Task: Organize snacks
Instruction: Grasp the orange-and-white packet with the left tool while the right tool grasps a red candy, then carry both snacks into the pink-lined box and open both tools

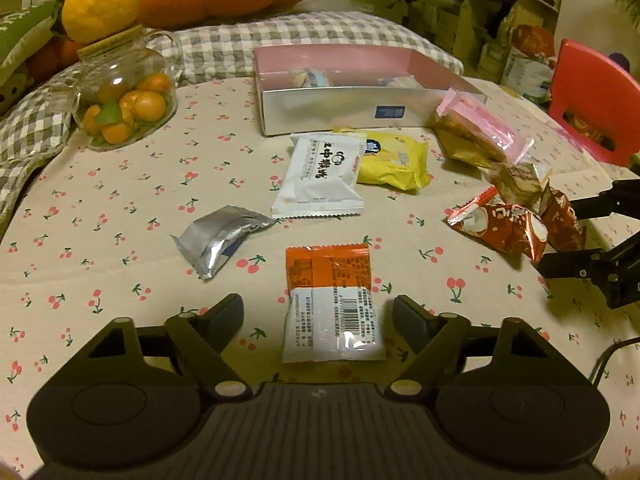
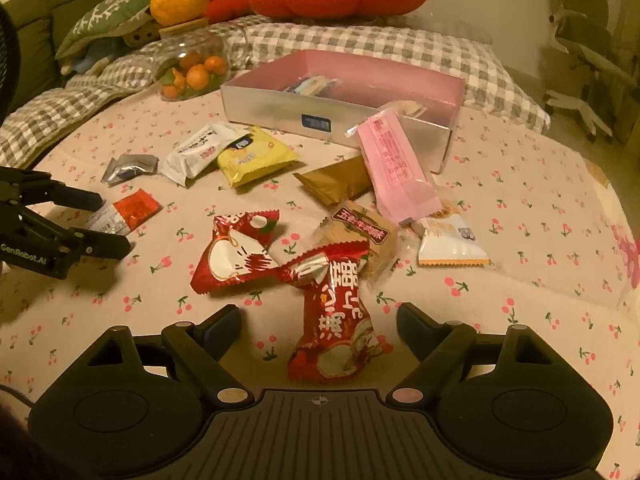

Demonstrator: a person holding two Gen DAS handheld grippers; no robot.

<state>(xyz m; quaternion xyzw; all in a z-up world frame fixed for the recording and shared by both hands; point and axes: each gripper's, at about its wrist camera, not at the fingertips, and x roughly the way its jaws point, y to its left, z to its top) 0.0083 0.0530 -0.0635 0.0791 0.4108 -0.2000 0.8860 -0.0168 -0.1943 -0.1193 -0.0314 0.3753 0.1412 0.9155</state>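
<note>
Our left gripper (image 1: 318, 312) has its fingers spread wide — the flat orange-and-white foil snack packet (image 1: 331, 306) lies between them on the cherry-print tablecloth (image 1: 100, 240), untouched. Our right gripper (image 2: 318, 318) is spread too, a crinkled red snack bag (image 2: 334, 328) between its fingertips. Beyond both sits the silver, pink-lined cardboard box (image 2: 280, 110).

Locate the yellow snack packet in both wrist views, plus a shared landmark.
Left wrist: yellow snack packet lies centre-right, partly under the white packet, in front of the silver box.
Right wrist: yellow snack packet lies upper left of centre, right of the white packet.
Shared landmark: the silver box with the pink inside.
</note>
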